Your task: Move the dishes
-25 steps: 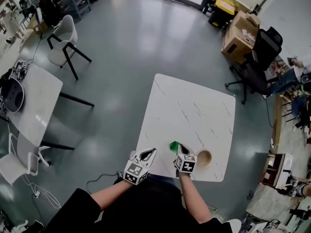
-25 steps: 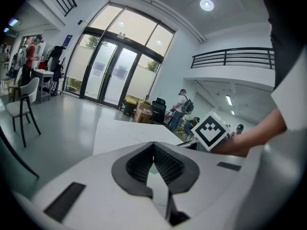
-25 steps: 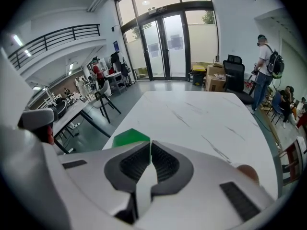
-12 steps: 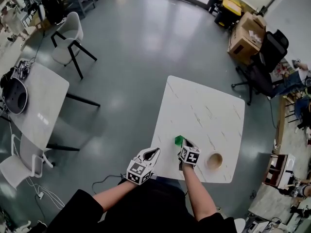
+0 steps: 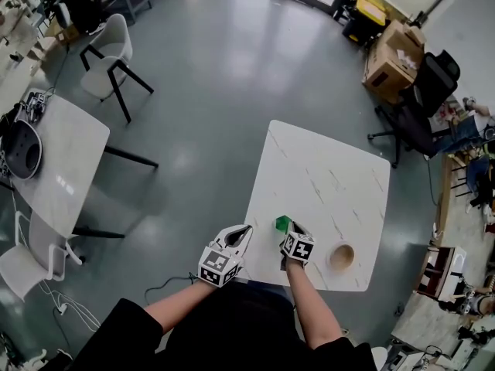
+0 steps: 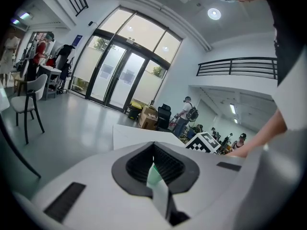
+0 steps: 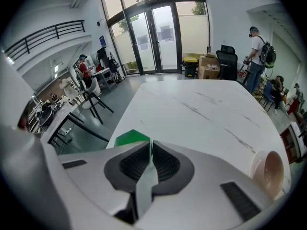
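A small green dish [image 5: 282, 223] stands near the front left corner of the white marble table [image 5: 332, 178]. A tan bowl [image 5: 341, 255] sits to its right by the front edge. My right gripper [image 5: 292, 229] is shut, its tips just behind the green dish [image 7: 130, 137], which shows past its left jaw; whether they touch I cannot tell. The tan bowl [image 7: 268, 169] lies at that view's right edge. My left gripper [image 5: 244, 230] is shut with nothing in it and hovers off the table's left front corner. Its view looks level across the table [image 6: 134, 135].
A second white table [image 5: 58, 161] with a dark round thing stands at the left, with white chairs [image 5: 108, 52] around it. A black office chair [image 5: 421, 91] and cardboard boxes [image 5: 390, 56] stand beyond the table at the right. Cables lie on the grey floor at the near left.
My right gripper has shifted left, away from the tan bowl, and sits lower beside the green dish. The left gripper has moved right, closer to the table's corner.
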Demonstrator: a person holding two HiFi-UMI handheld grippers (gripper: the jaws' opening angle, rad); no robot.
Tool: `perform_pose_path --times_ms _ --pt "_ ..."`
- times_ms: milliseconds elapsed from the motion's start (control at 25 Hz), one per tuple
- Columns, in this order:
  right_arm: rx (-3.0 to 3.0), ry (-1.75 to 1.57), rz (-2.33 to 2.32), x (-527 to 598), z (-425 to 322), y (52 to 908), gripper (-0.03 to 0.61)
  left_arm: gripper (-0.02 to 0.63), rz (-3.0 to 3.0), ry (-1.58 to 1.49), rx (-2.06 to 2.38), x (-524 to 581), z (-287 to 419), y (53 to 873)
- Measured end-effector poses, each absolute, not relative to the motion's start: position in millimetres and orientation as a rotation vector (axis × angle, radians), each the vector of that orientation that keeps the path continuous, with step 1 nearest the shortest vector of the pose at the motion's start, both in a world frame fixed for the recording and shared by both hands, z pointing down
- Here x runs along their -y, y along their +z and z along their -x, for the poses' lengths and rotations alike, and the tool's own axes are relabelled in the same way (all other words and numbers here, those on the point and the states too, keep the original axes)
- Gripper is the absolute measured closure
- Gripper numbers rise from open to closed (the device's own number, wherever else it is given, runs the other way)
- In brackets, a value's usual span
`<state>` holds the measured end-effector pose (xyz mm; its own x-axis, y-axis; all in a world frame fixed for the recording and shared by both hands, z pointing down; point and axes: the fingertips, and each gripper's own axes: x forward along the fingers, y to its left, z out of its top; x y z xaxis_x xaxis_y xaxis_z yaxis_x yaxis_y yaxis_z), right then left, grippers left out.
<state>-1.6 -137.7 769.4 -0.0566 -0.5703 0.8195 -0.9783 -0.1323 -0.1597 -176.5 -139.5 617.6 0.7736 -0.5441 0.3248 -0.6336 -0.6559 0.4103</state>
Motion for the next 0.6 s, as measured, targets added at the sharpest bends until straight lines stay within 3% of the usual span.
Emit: perform_pose_path --times_ms 600 --pt "1.829 1.064 -1.791 95 -13 706 0.552 0.597 -2.51 0.294 0.858 97 128 609"
